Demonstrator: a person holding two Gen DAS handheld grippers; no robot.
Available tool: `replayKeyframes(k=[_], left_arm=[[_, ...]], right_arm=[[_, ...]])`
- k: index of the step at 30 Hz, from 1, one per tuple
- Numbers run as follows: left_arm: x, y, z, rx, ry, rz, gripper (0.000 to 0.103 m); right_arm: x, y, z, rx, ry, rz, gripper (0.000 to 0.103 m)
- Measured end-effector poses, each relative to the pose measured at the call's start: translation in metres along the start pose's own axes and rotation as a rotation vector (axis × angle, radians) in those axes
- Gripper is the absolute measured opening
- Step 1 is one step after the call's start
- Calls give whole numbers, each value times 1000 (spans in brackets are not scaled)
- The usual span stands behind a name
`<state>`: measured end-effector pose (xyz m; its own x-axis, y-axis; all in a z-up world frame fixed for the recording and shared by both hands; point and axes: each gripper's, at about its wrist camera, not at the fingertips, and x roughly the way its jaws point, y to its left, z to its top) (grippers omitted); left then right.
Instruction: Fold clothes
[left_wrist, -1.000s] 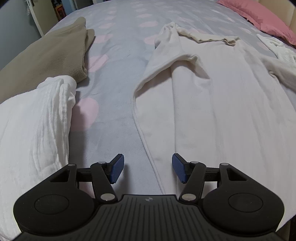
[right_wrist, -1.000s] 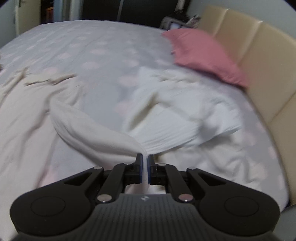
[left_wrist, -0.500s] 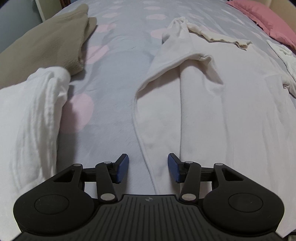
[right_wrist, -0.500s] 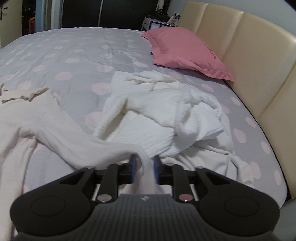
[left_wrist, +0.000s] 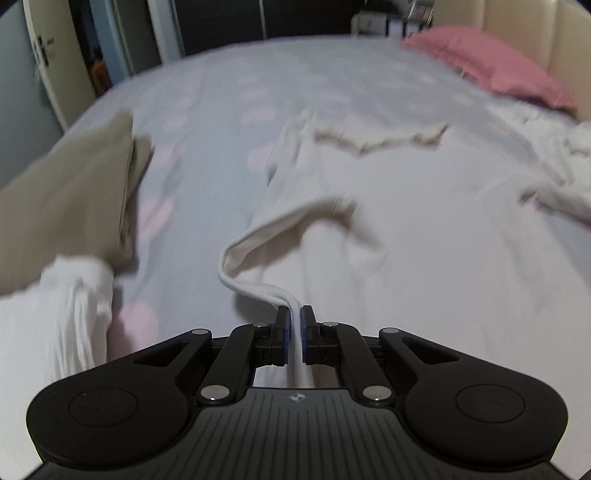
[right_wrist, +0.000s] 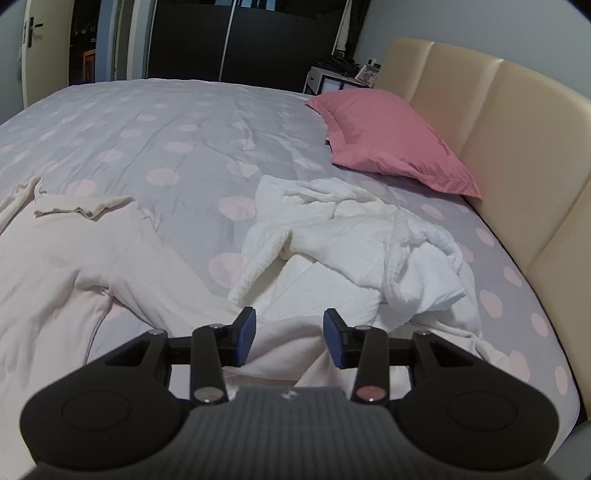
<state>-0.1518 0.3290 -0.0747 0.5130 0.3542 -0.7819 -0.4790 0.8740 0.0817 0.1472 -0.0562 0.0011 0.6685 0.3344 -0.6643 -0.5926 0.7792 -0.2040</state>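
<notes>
A cream long-sleeved garment (left_wrist: 406, 229) lies spread on the bed. My left gripper (left_wrist: 294, 325) is shut on its left side edge and lifts that edge off the cover. The same garment shows at the left of the right wrist view (right_wrist: 62, 266), with its right sleeve (right_wrist: 177, 291) running down toward my right gripper (right_wrist: 289, 334). That gripper is open, and the sleeve end lies loose beneath and between its fingers.
A crumpled white garment (right_wrist: 343, 243) lies right of the cream one. A folded olive garment (left_wrist: 70, 192) and folded white cloth (left_wrist: 48, 314) lie at the left. A pink pillow (right_wrist: 388, 136) rests by the beige headboard (right_wrist: 517, 129). The bed cover (right_wrist: 177, 133) is grey with pink dots.
My left gripper has shut on the garment's left edge and raised it. My right gripper has opened and let go of the sleeve, which now lies on the bed.
</notes>
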Motion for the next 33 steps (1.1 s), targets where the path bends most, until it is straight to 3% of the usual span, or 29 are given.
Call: replayKeyframes(k=[4, 7, 11, 15, 19, 21, 23, 25, 29, 33], left_arm=[[-24, -23, 19, 54, -105, -62, 4], [-33, -49, 29, 115, -137, -138, 4], [-24, -85, 36, 205, -112, -208, 4], [7, -105, 34, 227, -21, -257, 5], [21, -102, 29, 209, 48, -270, 15], [12, -96, 22, 209, 39, -257, 24], [1, -88, 19, 204, 17, -254, 41], [-11, -79, 14, 198, -11, -264, 46], [-22, -59, 9, 184, -16, -246, 45], [-15, -40, -3, 148, 34, -235, 39]], right_arm=[[1, 4, 1, -10, 2, 8, 44], [3, 7, 1, -19, 6, 18, 44], [4, 13, 1, -35, 14, 29, 44], [2, 23, 3, -47, 12, 50, 45], [-2, 39, 7, -80, 0, 88, 49], [-4, 45, 7, -108, -5, 102, 50], [-4, 51, 6, -133, -6, 111, 51], [-3, 54, 4, -145, 1, 119, 51], [0, 55, 1, -151, 22, 131, 51], [3, 61, -4, -153, 45, 152, 52]])
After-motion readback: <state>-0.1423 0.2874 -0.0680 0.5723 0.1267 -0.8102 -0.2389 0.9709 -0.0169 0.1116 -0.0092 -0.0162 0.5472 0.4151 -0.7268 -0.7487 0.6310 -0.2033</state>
